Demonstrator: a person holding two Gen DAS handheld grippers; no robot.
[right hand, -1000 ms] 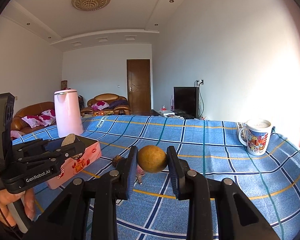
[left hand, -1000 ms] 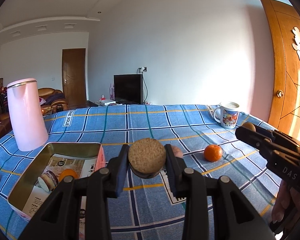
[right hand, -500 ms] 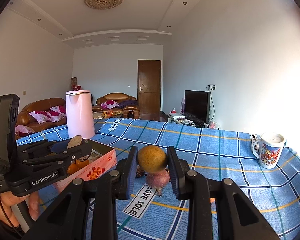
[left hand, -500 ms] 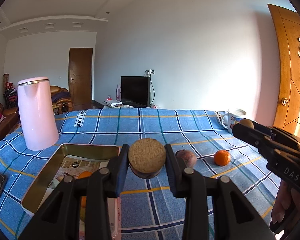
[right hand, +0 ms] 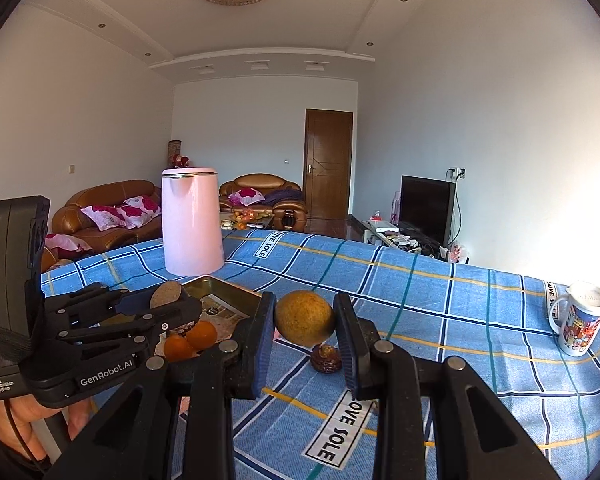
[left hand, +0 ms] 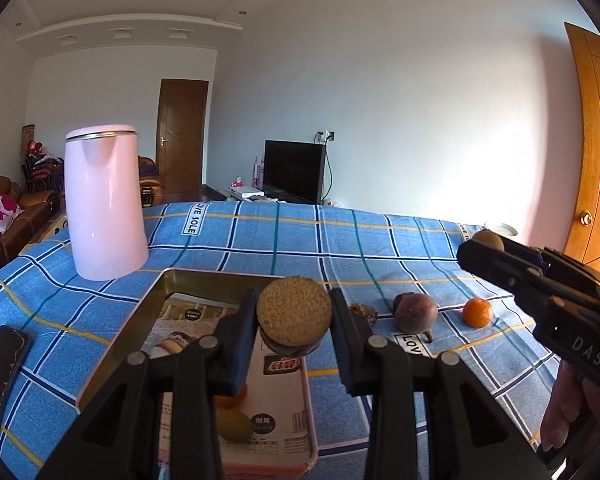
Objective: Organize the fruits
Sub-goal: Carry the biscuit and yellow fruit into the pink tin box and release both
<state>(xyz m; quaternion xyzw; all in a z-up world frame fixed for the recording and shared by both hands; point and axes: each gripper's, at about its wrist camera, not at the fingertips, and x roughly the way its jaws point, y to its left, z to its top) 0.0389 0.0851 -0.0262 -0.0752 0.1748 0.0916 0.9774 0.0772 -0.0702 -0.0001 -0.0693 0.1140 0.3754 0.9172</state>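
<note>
Fruits are mid-transfer: the left gripper point(left hand: 294, 316) clamps a rough brown round fruit point(left hand: 294, 309) above the metal tray point(left hand: 148, 300), and the right gripper point(right hand: 305, 320) clamps a smooth tan fruit point(right hand: 305, 317), both apparently bound for the tray. A tangerine point(left hand: 477, 312) and dark purple fruit point(left hand: 415, 312) wait on the tablecloth point(left hand: 380, 248) at three o'clock of the tray, where two oranges point(right hand: 190, 340) lie.

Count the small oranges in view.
3. Two oranges sit side by side in the tin; one orange lies on the cloth, right of the purple fruit. More may be hidden in the tin.
</note>
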